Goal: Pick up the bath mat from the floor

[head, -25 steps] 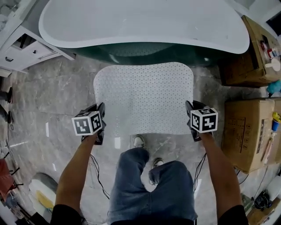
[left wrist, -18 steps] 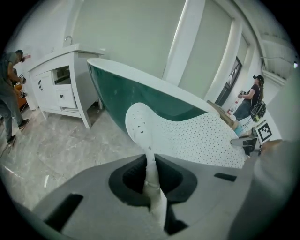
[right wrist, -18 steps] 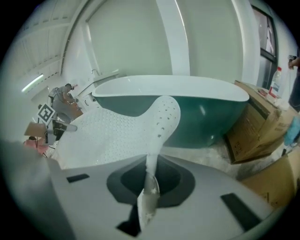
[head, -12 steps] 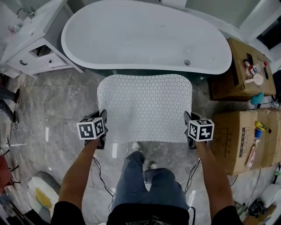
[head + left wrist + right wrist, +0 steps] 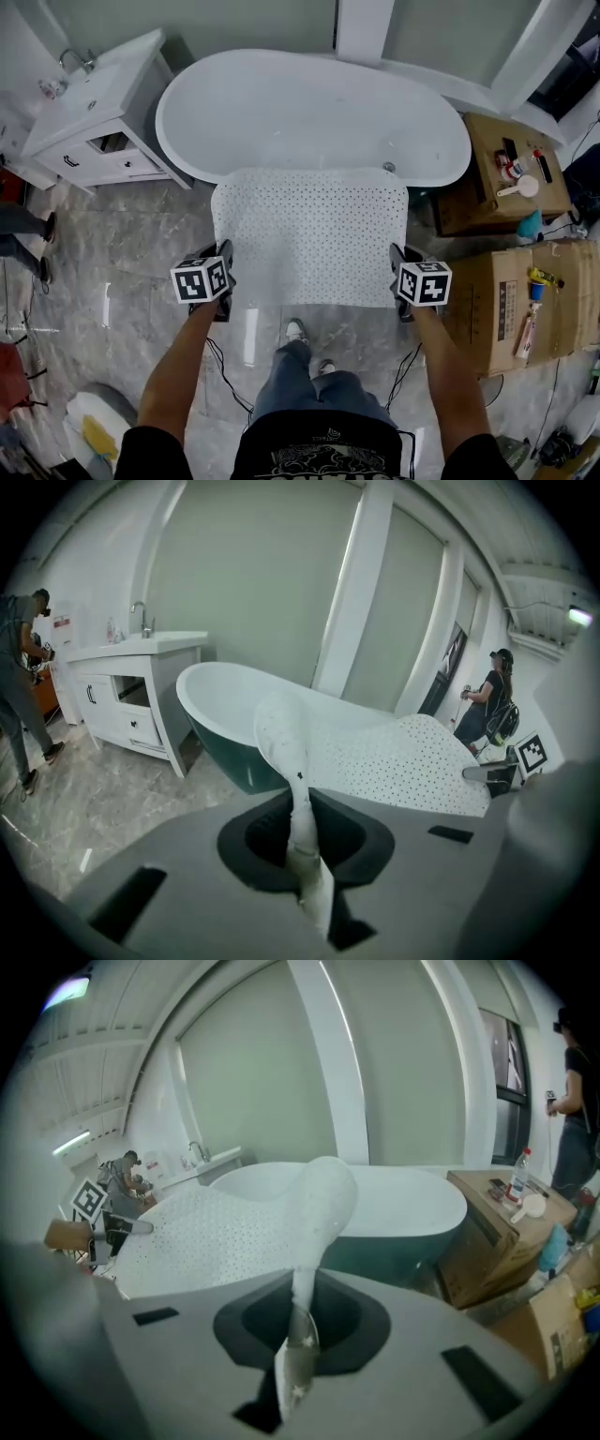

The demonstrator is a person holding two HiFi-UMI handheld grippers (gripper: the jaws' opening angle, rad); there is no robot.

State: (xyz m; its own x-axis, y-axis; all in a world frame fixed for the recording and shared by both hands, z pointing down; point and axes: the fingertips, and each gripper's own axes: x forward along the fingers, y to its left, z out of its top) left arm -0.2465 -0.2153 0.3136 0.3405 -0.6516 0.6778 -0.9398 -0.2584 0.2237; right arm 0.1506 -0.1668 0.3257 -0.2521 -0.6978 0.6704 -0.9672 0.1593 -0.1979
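Bath mat, white, dotted: held clear of the floor, spread flat in front of the bathtub, near corners clamped in left tool and right tool (one corner each).

The near rim of the bathtub was partly covered by the bath mat; the cardboard box was cut off at the right edge.

We record left gripper: jaws clamped on bath mat edge | right gripper: clamped likewise, opposite edge | left arm, right arm: stretched forward, parallel.
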